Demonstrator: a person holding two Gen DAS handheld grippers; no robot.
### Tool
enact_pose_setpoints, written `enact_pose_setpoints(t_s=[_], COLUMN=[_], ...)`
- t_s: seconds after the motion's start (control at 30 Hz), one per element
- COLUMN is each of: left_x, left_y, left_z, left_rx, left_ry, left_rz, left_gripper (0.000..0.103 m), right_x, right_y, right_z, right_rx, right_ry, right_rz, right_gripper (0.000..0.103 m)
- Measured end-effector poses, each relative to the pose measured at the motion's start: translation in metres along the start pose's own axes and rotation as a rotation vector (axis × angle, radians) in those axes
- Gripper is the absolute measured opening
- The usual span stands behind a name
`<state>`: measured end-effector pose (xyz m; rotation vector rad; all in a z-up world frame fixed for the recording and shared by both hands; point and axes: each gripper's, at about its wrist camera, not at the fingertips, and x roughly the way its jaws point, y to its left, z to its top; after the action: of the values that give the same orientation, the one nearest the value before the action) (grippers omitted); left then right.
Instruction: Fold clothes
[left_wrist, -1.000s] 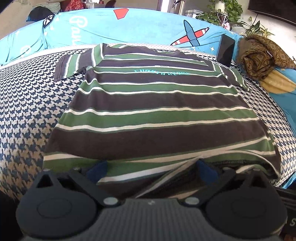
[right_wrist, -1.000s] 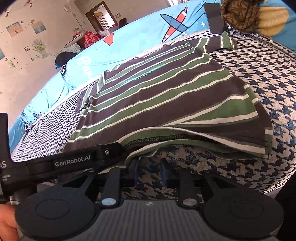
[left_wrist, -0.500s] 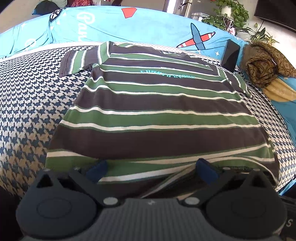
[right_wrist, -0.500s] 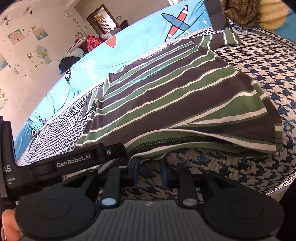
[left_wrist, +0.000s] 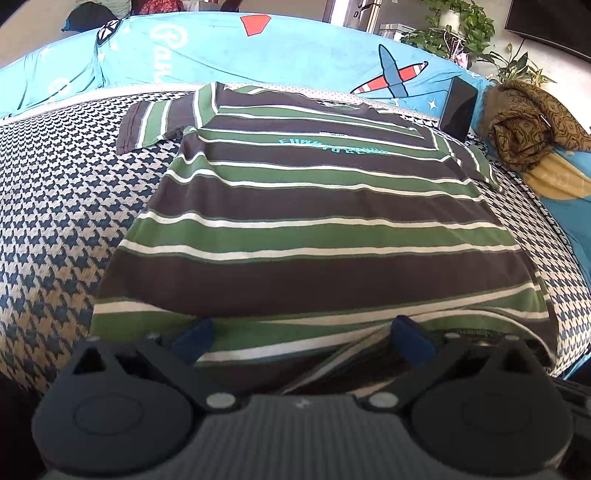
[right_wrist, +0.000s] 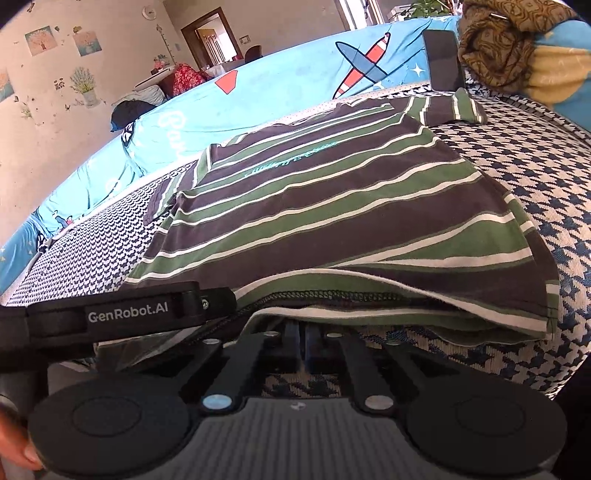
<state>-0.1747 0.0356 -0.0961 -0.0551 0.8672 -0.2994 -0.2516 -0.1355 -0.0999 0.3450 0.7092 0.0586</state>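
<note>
A T-shirt (left_wrist: 314, 221) striped dark brown, green and white lies flat on a houndstooth cover (left_wrist: 55, 221), with its collar at the far end and its hem nearest me. My left gripper (left_wrist: 301, 334) is open, its blue pads (left_wrist: 192, 334) spread wide over the hem's middle with the cloth lying between them. In the right wrist view the shirt (right_wrist: 351, 206) has a lifted hem corner. My right gripper (right_wrist: 301, 332) is closing to a tight pinch there. Its tips are tucked under the hem's lower layer.
A light blue blanket (left_wrist: 295, 48) with an aeroplane print runs along the back. A black phone (left_wrist: 460, 107) leans against it, beside a bundled brown cloth (left_wrist: 528, 125). The left gripper's strap (right_wrist: 129, 314) crosses the right wrist view. A person's fingers (right_wrist: 14, 443) show at its bottom left.
The right gripper's fingers, slightly apart before, have come together at the shirt's hem. The left gripper stays open in the same place. The shirt has not moved.
</note>
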Motion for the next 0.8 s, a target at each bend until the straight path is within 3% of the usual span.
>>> enact_pose_setpoints(t_s=[0.3,0.53,0.8], left_x=[-0.005,-0.005,-0.007], left_y=[0.010,0.012,0.017], left_z=[-0.001,0.001,0.001], left_rx=[-0.049,-0.068,-0.084], left_ry=[0.001,0.001,-0.003], left_rz=[-0.011,-0.008,-0.007], left_gripper=[0.103,0.103,0.103], right_x=[-0.031,-0.015,0.002], right_y=[-0.009,0.001,0.016], right_z=[-0.009,-0.013,-0.012], right_rx=[0.004,-0.025,-0.051], right_ry=[-0.007,0.032,0.029], right_rz=[0.045,0.105,0.079], right_gripper=[0.003,0.010,0.019])
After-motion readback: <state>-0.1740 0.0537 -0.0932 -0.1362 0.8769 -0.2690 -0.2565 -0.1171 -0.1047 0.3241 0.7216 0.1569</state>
